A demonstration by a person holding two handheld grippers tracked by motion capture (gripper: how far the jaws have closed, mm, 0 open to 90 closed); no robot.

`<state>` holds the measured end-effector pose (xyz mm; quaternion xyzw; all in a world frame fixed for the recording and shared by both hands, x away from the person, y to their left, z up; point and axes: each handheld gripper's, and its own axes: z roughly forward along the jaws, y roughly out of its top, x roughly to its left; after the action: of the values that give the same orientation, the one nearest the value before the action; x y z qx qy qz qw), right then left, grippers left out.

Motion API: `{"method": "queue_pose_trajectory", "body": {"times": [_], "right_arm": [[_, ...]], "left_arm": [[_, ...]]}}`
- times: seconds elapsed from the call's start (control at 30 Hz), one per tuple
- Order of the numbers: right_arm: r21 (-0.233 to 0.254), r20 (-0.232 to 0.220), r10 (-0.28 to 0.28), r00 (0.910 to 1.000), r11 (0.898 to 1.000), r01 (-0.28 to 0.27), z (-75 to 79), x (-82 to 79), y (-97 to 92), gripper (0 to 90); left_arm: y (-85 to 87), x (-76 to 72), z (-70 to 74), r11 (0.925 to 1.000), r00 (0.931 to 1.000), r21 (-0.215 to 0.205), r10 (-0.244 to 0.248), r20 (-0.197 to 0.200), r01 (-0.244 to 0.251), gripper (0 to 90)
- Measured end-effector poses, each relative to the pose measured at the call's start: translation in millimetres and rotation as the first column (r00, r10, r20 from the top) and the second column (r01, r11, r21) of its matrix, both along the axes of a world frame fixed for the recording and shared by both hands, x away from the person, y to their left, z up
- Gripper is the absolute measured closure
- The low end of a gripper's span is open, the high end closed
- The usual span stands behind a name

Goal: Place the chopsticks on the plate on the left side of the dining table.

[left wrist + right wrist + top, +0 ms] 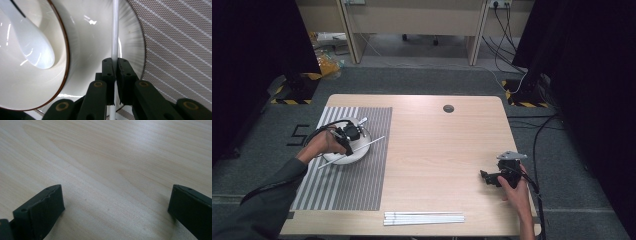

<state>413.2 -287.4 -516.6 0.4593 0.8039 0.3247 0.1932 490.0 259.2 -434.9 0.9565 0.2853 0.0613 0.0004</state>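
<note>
Inspecting the table: the left gripper (115,82) is clenched on one thin white plastic chopstick (115,30), the two black jaws pressed against it from either side. In the high view the same left gripper (346,140) sits over a round white ceramic plate (357,154), and the chopstick (373,142) lies slantwise across that plate, one end projecting past the rim toward the table's middle, the other toward the near left.

One white ceramic bowl with a thin brown rim (37,82) stands on the plate (132,37), and one white ceramic spoon (35,47) lies inside the bowl. The spoon's handle (362,120) sticks out beyond the bowl's far edge in the high view.

The plate rests on one grey-and-white striped woven placemat (362,185), which covers the left part of the pale wooden table (442,145).

One bundle of long white chopsticks (424,218) lies along the near edge of the table, well apart from the plate; the count in the bundle cannot be told.

The right gripper (492,177) rests low on bare wood at the right side of the table. Its jaws stand wide apart with nothing between them, released.

One small dark round grommet (448,108) is set in the table near its far edge.
</note>
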Motion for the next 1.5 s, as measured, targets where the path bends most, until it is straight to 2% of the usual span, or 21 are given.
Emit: {"method": "queue_pose_trajectory", "body": {"times": [0.2, 0.27, 0.43, 0.5, 0.63, 0.73, 0.77, 0.9, 1.0, 1.13, 1.2, 1.23, 1.33, 1.5], "right_arm": [[0.0, 0.0, 0.0, 1.0, 1.0, 0.0, 0.0, 0.0, 0.0, 0.3], [0.0, 0.0, 0.0, 1.0, 1.0, 0.0, 0.0, 0.0, 0.0, 0.3], [0.0, 0.0, 0.0, 1.0, 1.0, 0.0, 0.0, 0.0, 0.0, 0.3], [0.0, 0.0, 0.0, 1.0, 1.0, 0.0, 0.0, 0.0, 0.0, 0.3], [0.0, 0.0, 0.0, 1.0, 1.0, 0.0, 0.0, 0.0, 0.0, 0.3], [0.0, 0.0, 0.0, 1.0, 1.0, 0.0, 0.0, 0.0, 0.0, 0.3], [0.0, 0.0, 0.0, 1.0, 1.0, 0.0, 0.0, 0.0, 0.0, 0.3], [0.0, 0.0, 0.0, 1.0, 1.0, 0.0, 0.0, 0.0, 0.0, 0.3], [0.0, 0.0, 0.0, 1.0, 1.0, 0.0, 0.0, 0.0, 0.0, 0.3], [0.0, -0.001, -0.001, 1.0, 1.0, 0.001, 0.1, -0.1, 0.1, 0.3], [-0.001, 0.0, 0.0, 1.0, 1.0, 0.0, 0.0, 0.0, 0.0, 0.3], [0.0, 0.0, 0.0, 1.0, 1.0, 0.0, 0.0, 0.0, 0.0, 0.3], [0.0, 0.0, 0.0, 1.0, 1.0, 0.0, 0.0, -0.1, 0.1, 0.3], [-0.001, 0.0, 0.0, 1.0, 1.0, 0.0, 0.0, -0.1, 0.0, 0.3]], "left_arm": [[1.0, 5.9, 2.1, 0.9998, 0.9998, 0.017, 0.009, 0.017, -0.009, 86.6], [1.1, 8.0, 2.4, 0.9998, 0.9997, 0.008, 0.019, 0.014, -0.019, 86.8], [1.9, 9.8, 2.1, 0.9997, 0.9998, 0.02, 0.016, 0.007, -0.017, 85.4], [2.5, 8.1, 2.2, 0.9997, 0.9997, 0.005, 0.025, 0.007, -0.025, 84.4], [4.2, 4.2, 2.0, 0.9997, 0.9998, 0.016, 0.021, 0.002, -0.021, 82.0], [6.8, -0.6, 1.2, 0.9998, 0.9997, -0.001, 0.021, -0.011, -0.021, 77.1], [8.2, -2.0, 1.6, 0.9998, 0.9998, 0.006, 0.018, -0.004, -0.018, 72.7], [12.8, -8.4, -1.0, 0.9996, 0.9998, 0.019, 0.02, 0.007, -0.021, 68.6], [17.0, -7.9, -3.9, 0.9983, 0.9999, 0.055, 0.016, 0.004, -0.016, 69.4], [23.0, -4.7, -8.4, 0.9975, 1.0, 0.07, 0.008, -0.005, -0.007, 74.9], [24.4, -3.5, -8.9, 0.996, 1.0, 0.089, -0.001, 0.005, 0.001, 77.0], [25.0, -3.2, -9.6, 0.9965, 0.9999, 0.084, 0.005, 0.014, -0.007, 77.0], [27.4, -0.3, -9.3, 0.9946, 0.9983, 0.101, 0.015, 0.056, -0.021, 71.1], [32.1, 2.4, -9.4, 0.9937, 0.9965, 0.104, 0.035, 0.077, -0.043, 67.7]]}}
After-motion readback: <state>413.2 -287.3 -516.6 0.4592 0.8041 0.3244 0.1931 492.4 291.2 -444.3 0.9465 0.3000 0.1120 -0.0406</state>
